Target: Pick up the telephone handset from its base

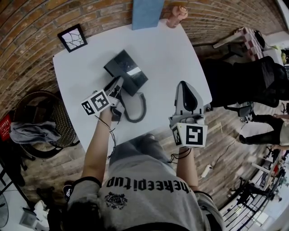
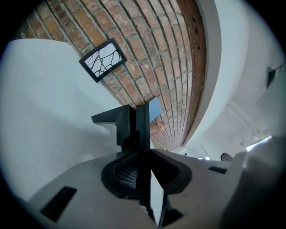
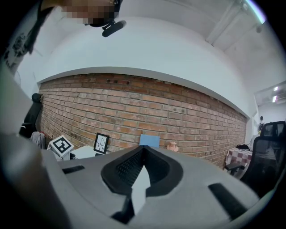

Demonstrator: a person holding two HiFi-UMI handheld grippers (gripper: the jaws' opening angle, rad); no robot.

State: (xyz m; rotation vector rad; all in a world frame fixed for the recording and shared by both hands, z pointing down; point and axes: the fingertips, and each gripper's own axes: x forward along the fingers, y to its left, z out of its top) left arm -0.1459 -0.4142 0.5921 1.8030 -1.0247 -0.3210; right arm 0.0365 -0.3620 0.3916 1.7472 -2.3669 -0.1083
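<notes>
The black telephone base (image 1: 128, 67) sits on the white table (image 1: 167, 54), a little left of its middle. A dark coiled cord (image 1: 137, 115) loops from it toward the near edge. My left gripper (image 1: 118, 84) is at the base's near-left corner. In the left gripper view my left gripper (image 2: 142, 153) has its jaws closed on a black slab, the telephone handset (image 2: 127, 125), which sticks out past the tips. The gripper mostly hides the handset in the head view. My right gripper (image 1: 184, 86) hovers over the table's near-right edge, jaws shut and empty; its own view shows the same (image 3: 143, 150).
A small black-framed picture (image 1: 72, 37) leans at the table's far left against the brick wall. A blue board (image 1: 146, 13) and a pink figure (image 1: 177, 16) stand at the far edge. A wicker chair (image 1: 38, 119) is at the left, a black office chair (image 1: 253, 81) at the right.
</notes>
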